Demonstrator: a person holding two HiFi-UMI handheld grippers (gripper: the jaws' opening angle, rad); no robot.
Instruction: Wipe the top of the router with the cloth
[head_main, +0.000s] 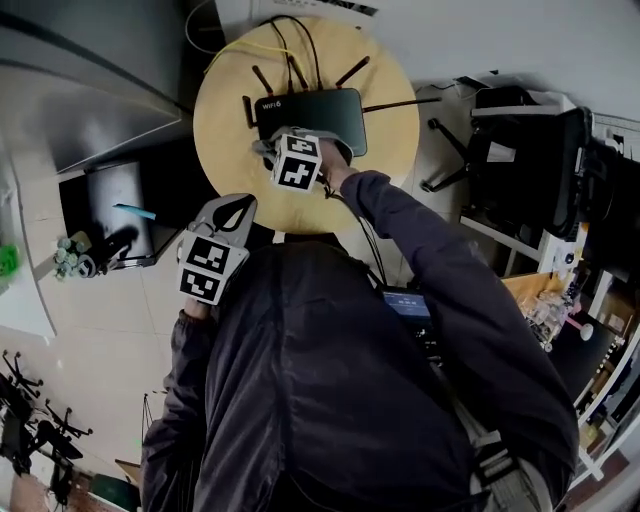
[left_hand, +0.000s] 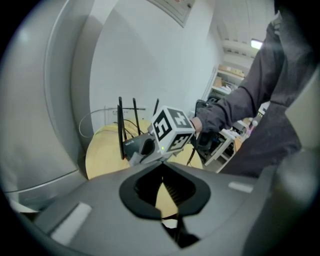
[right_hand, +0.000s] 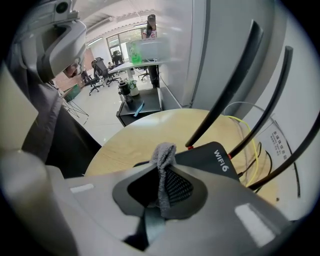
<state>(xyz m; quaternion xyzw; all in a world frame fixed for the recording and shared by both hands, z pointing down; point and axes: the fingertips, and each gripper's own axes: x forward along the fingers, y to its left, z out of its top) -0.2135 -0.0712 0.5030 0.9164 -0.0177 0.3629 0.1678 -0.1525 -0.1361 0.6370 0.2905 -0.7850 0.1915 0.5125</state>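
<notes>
A black router (head_main: 322, 112) with several antennas lies on a round wooden table (head_main: 225, 120). My right gripper (head_main: 283, 150) is at the router's near left edge, shut on a grey cloth (head_main: 264, 150). In the right gripper view the cloth (right_hand: 164, 167) sticks up from between the jaws, just before the router (right_hand: 215, 159). My left gripper (head_main: 237, 209) hovers at the table's near edge, off the router, jaws together and empty. In the left gripper view, beyond that gripper's tips (left_hand: 161, 163), I see the right gripper's marker cube (left_hand: 172, 130) and the router (left_hand: 133, 144).
Yellow and black cables (head_main: 262, 40) run off the table's far side. A black chair (head_main: 522, 150) stands to the right. A dark low cabinet (head_main: 105, 205) stands to the left, and a grey wall panel (head_main: 80, 90) is close behind it.
</notes>
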